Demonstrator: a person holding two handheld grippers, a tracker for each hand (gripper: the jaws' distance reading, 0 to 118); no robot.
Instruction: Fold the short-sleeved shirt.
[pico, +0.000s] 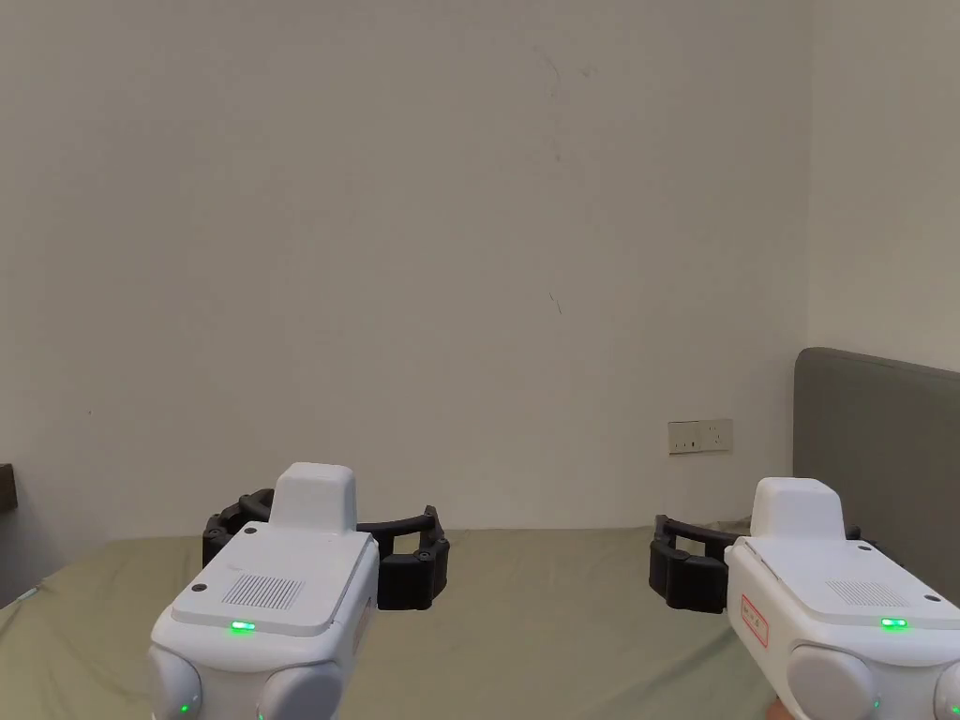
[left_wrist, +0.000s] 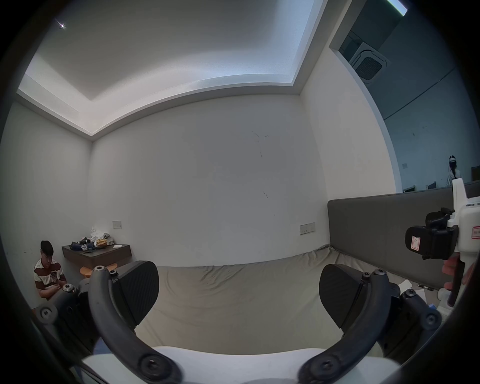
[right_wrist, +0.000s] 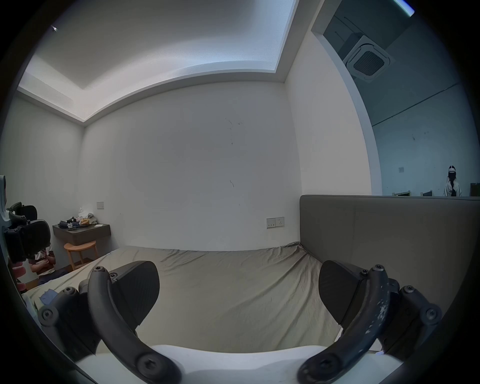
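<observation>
Blue scrap of cloth on the near left edge of the bed, below the left gripper; too little of it in sight to tell whether it's the short-sleeved shirt.

Left gripper: jaws spread wide, nothing between them, held above the bed. Right gripper: same, jaws wide apart and empty. The two are level with each other, well apart, and both point at the far wall.

Surface: bed with a wrinkled olive-green sheet. Grey padded headboard runs along its right side.

Room:
- plain white wall with a few dark scuffs, and a white socket plate low down near the headboard
- dark floating shelf in the left corner, carrying a small heap of mixed clothes, with a round wooden stool under it
- person in a striped top sitting low beside the shelf
- second person standing far off beyond the headboard
- square ceiling vent up right

Labels: red-bordered sticker on the side of the right gripper's white body, writing too small to read. A green light is lit on top of the left one.
</observation>
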